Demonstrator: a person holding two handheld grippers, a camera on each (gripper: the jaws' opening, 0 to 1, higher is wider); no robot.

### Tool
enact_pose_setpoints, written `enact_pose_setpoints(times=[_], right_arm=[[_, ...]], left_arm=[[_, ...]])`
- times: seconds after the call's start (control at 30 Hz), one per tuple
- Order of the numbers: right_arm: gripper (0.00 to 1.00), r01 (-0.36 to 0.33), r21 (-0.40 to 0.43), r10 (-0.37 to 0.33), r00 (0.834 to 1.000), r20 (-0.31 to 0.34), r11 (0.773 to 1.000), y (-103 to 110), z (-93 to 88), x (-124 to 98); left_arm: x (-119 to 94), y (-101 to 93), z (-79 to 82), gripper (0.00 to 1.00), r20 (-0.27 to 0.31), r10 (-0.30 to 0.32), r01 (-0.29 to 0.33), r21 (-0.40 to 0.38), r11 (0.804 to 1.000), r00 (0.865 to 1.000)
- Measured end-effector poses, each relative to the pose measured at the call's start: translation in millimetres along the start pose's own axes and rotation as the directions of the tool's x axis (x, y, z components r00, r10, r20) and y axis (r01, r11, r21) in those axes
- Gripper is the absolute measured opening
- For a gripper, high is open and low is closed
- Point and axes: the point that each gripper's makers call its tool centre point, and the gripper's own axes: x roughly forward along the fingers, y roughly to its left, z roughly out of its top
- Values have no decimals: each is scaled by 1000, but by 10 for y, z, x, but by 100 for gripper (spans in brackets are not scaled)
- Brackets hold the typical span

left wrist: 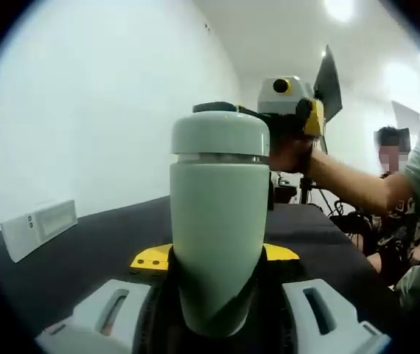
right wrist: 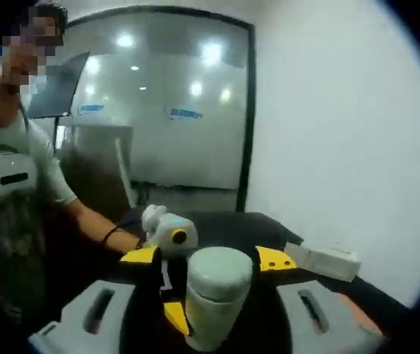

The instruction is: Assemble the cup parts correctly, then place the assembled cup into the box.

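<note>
Cup (left wrist: 217, 221), pale green with lid on, pinched by both grippers' jaws above black table (left wrist: 85, 251); white box (left wrist: 39, 227) nearby.

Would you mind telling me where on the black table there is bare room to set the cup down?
The black table is bare between the white rectangular box and the pale green cylindrical cup. In the right gripper view, dark surface also lies free left of that box. It is crowded around the cup, where the left hand-held gripper and right hand-held gripper meet.
</note>
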Motion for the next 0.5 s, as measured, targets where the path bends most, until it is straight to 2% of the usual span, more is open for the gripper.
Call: enact_pose_setpoints(times=[0.07,0.13,0.2,0.27,0.4,0.5], right_arm=[[48,46,-14,-46,999,-28,999,-131,-41,66],[47,24,-16,-26,996,-89,1000,-124,-152,128],[46,-22,11,23,996,-91,1000,-45,-182,197],[41,-23,10,24,996,-83,1000,-18,-188,232],[40,27,36,-24,998,-64,999,-34,-231,250],[40,108,18,-107,992,-68,994,-58,-244,241]], left_arm=[[4,12,0,39,1,0,0,-2,1000,1000],[7,4,0,39,-1,0,0,-2,1000,1000],[6,17,-2,39,-4,-1,1,-1,1000,1000],[4,42,-4,39,-7,2,-2,-2,1000,1000],[-6,59,-9,39,-7,1,-2,-8,1000,1000],[3,73,-11,39,-9,2,-2,-7,1000,1000]])
